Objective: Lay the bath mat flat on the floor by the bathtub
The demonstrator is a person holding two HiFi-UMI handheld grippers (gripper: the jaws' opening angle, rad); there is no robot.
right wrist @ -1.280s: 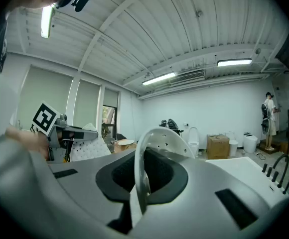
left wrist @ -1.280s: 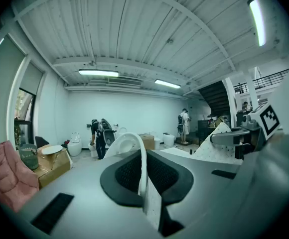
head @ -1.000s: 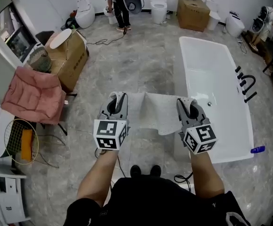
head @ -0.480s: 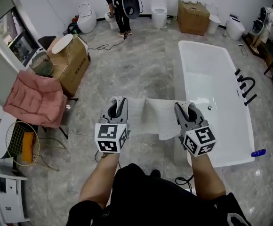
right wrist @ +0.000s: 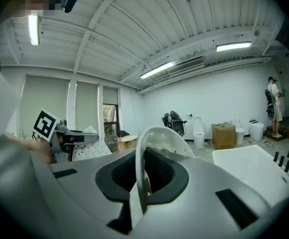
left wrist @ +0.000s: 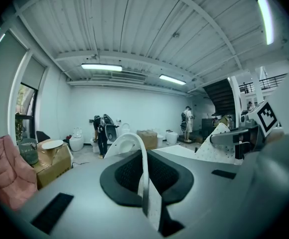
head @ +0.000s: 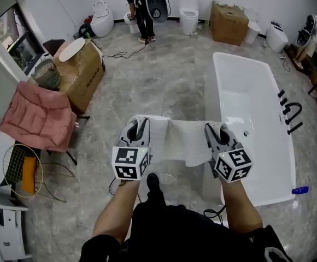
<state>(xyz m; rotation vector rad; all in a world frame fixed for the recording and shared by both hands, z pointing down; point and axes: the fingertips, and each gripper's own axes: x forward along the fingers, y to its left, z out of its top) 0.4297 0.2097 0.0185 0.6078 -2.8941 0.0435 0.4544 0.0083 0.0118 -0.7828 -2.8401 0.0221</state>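
Note:
A white perforated bath mat hangs stretched between my two grippers, above the grey marble floor beside the white bathtub. My left gripper is shut on the mat's left edge, which folds over between its jaws. Over on the other side, my right gripper is shut on the right edge, close to the tub's near left rim. The mat sags in the middle. In each gripper view the other gripper shows at the side, holding its part of the mat.
A cardboard box and a pink cushion on a chair stand at the left. A person works by toilets at the back wall. A black tap sits on the tub's right rim. A cable lies on the floor near my feet.
The mat and both grippers have come slightly lower and nearer to me; my foot has stepped forward under the mat. The grip on both edges is unchanged.

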